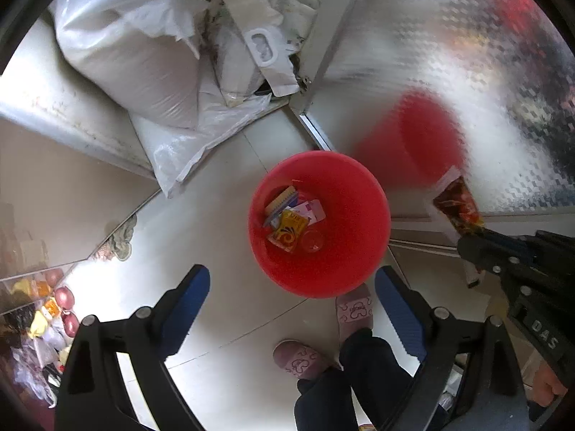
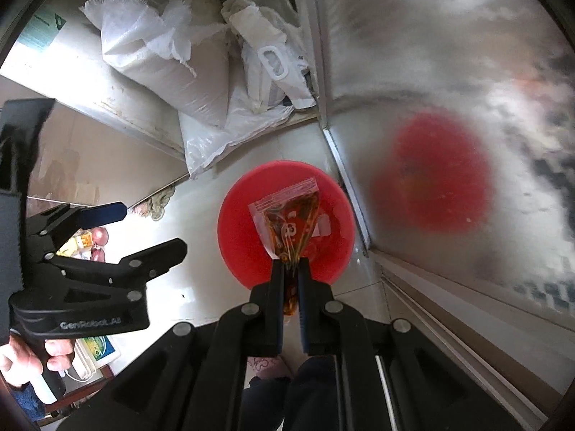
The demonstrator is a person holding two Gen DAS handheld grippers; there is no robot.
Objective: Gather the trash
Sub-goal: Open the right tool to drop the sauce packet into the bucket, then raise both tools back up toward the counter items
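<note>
Above the round red plastic bucket (image 2: 285, 222) on the pale tiled floor (image 1: 222, 309) I hold both claws pointing down. My right claw (image 2: 290, 264) is closed on the lower end of a small clear plastic sachet with dark red-brown sauce inside (image 2: 289, 215), so the sachet hangs over the bucket's mouth. My left claw (image 1: 291, 309) stands wide, with nothing between its blue pads (image 1: 399, 316).

I judge the sachet to be light, soft and a little slippery; the liquid inside can shift, and hard squeezing could burst it. The flat sealed edge is the safer place to pinch, not the swollen middle.

Inside the bucket already lie a yellow-orange wrapper with a swirl print (image 1: 287, 233), a white and pink paper packet (image 1: 311, 210), a striped flat piece and a small clear round cup (image 1: 312, 241). The bucket is far from full.

Behind it, white woven sacks (image 1: 125, 46) lean in the corner, beside a shiny metal door (image 1: 449, 54) that reflects the bucket's red. My slippers (image 1: 354, 310) stand just beside the bucket.
</note>
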